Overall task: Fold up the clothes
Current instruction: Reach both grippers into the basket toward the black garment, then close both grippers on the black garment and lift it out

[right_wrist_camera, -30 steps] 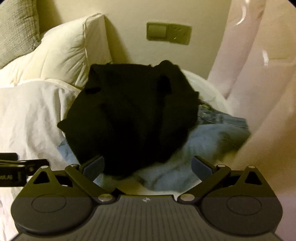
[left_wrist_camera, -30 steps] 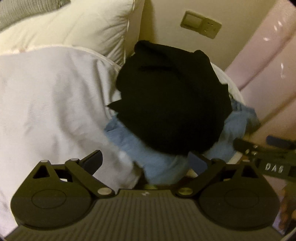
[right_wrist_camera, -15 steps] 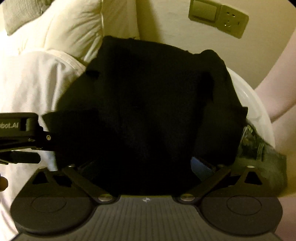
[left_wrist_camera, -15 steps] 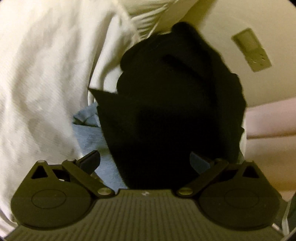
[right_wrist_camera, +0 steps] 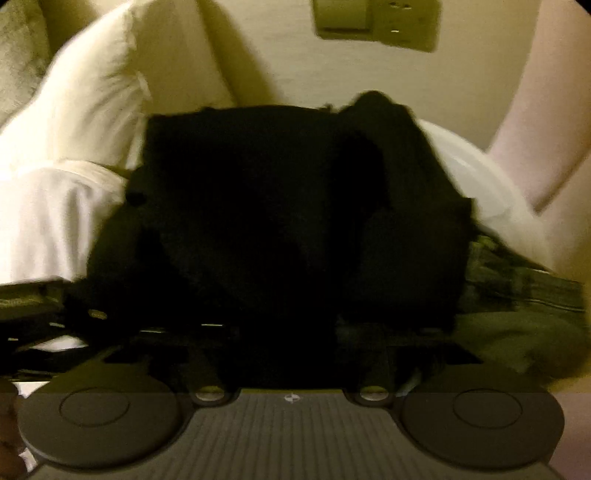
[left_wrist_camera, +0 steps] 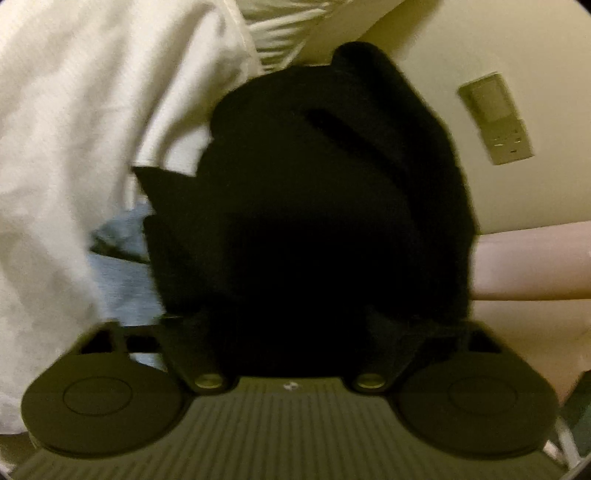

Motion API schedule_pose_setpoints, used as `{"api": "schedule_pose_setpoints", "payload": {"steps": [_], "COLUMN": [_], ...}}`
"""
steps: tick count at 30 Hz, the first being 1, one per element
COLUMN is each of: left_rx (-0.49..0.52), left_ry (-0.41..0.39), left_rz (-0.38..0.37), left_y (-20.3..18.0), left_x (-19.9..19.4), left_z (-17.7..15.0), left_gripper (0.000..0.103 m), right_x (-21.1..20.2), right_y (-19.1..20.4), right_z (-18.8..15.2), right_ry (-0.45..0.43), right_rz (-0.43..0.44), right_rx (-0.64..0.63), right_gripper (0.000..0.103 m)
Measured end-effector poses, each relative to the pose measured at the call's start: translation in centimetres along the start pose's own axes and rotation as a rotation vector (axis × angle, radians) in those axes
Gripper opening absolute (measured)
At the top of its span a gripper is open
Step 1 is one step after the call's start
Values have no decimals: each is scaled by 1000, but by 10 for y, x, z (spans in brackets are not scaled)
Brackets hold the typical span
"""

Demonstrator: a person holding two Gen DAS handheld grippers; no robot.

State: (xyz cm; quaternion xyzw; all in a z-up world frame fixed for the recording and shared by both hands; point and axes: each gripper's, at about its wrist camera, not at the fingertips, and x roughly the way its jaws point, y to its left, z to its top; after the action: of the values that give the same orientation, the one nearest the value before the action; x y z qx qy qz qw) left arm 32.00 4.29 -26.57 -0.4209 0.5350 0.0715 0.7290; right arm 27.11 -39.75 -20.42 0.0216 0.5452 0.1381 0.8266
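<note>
Reading near to far, as I see it through both wrist cameras:
Left tool [left_wrist_camera: 291,325]: its fingertips are lost in the dark cloth, so I cannot tell how far it is open or whether it has any hold.
Right tool [right_wrist_camera: 291,332]: the same, with tips buried in black and blur; I cannot tell its state.
Black garment [left_wrist_camera: 325,206]: it lies bunched directly ahead of both tools, touching or nearly touching each, heaped on the jeans [right_wrist_camera: 517,295] on the bed.
Key relation: the heap lies dead ahead with no clear long axis; I judge neither tool nearer, the left one coming at it from the left flank.
Jeans: they stick out under the heap on both sides.
Duvet [left_wrist_camera: 74,147]: it lies to the left, beside the heap.
Pillow [right_wrist_camera: 92,99]: it lies behind the duvet.
Wall socket [right_wrist_camera: 376,22]: it is farthest, above the heap.
Next, in my judgement: I would lift the garment clear and spread it out.
</note>
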Motion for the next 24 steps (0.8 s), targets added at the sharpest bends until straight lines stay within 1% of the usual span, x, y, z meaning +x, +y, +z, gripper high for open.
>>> {"api": "schedule_pose_setpoints", "payload": {"steps": [1, 2, 5, 7, 10, 12, 15, 18, 21, 24], "left_rx": [6, 37, 135, 156, 169, 164, 151, 129, 93, 41], "left_ry": [-10, -32, -93, -142, -223, -273, -368, -465, -568, -680], "left_rz": [-29, -30, -24, -52, -78, -95, -110, -121, -133, -125], "left_y": [-4, -11, -29, -36, -41, -42, -36, -23, -5, 21], "left_x": [-5, -11, -33, -52, -80, -103, -143, -186, -230, -281], "left_z": [1, 2, 0, -1, 3, 5, 7, -1, -17, -43], "left_gripper": [21, 16, 12, 11, 10, 9, 8, 8, 8, 8], "right_x": [-11, -22, -62, -90, -122, -142, -168, -194, -222, -248], "right_y": [3, 6, 21, 37, 57, 76, 101, 130, 162, 205], "right_z": [2, 3, 13, 22, 36, 43, 52, 58, 56, 39], "right_ry": [-39, -76, -208, -298, -381, -436, -491, -539, -578, -595], "right_rz": [13, 24, 57, 88, 157, 190, 278, 370, 477, 596], "right_rx": [-11, -17, -66, -129, -199, -270, -324, -388, -456, -542], "right_gripper": [23, 23, 22, 21, 21, 21, 21, 21, 21, 21]}}
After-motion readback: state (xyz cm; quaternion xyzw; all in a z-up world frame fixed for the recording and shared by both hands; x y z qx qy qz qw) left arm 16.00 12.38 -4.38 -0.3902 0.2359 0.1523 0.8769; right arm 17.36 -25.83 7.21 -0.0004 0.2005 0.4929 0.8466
